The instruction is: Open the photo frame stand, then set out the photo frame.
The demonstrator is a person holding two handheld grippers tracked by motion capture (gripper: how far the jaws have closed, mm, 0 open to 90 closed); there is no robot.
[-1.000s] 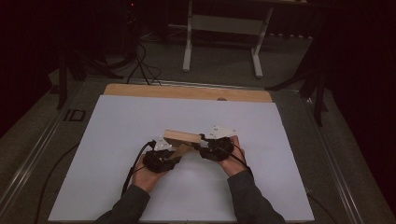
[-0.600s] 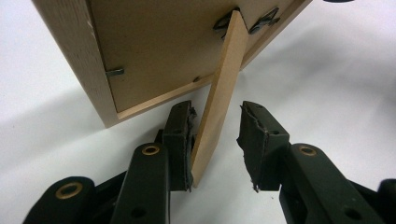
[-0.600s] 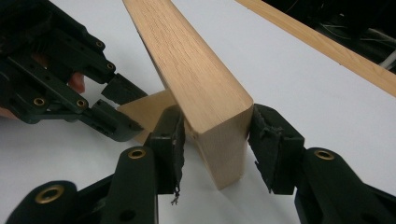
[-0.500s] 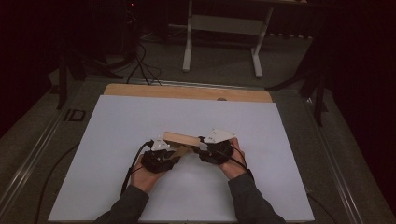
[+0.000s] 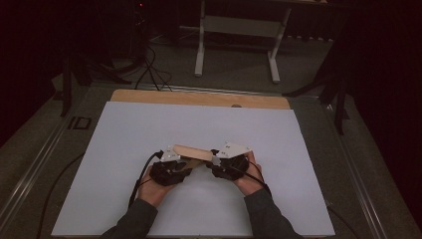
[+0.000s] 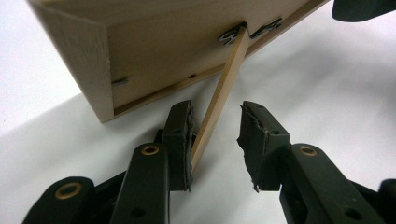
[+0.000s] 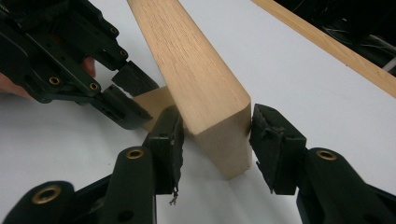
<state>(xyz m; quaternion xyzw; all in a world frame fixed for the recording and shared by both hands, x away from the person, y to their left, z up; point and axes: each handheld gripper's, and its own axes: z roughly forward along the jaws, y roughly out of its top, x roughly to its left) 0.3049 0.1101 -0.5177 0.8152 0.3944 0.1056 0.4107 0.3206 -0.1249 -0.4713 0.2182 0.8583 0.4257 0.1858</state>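
Observation:
A pale wooden frame (image 5: 194, 150) hangs tilted just above the white sheet, between my two grippers. My right gripper (image 7: 215, 135) is shut on one end of the frame (image 7: 187, 60), a pad against each side. A thin wooden strut (image 6: 224, 88) is hinged to the back of the frame (image 6: 177, 42) and runs down between the jaws of my left gripper (image 6: 215, 126). It rests against one pad while the other pad stands apart, so that gripper is open. In the high view the left gripper (image 5: 186, 164) and right gripper (image 5: 215, 162) face each other under the frame.
The white sheet (image 5: 149, 129) covers most of the table, with a wooden board edge (image 5: 199, 98) along its far side. Cables trail from both grippers toward the person's forearms. A metal stand (image 5: 236, 30) and floor cables lie beyond the table.

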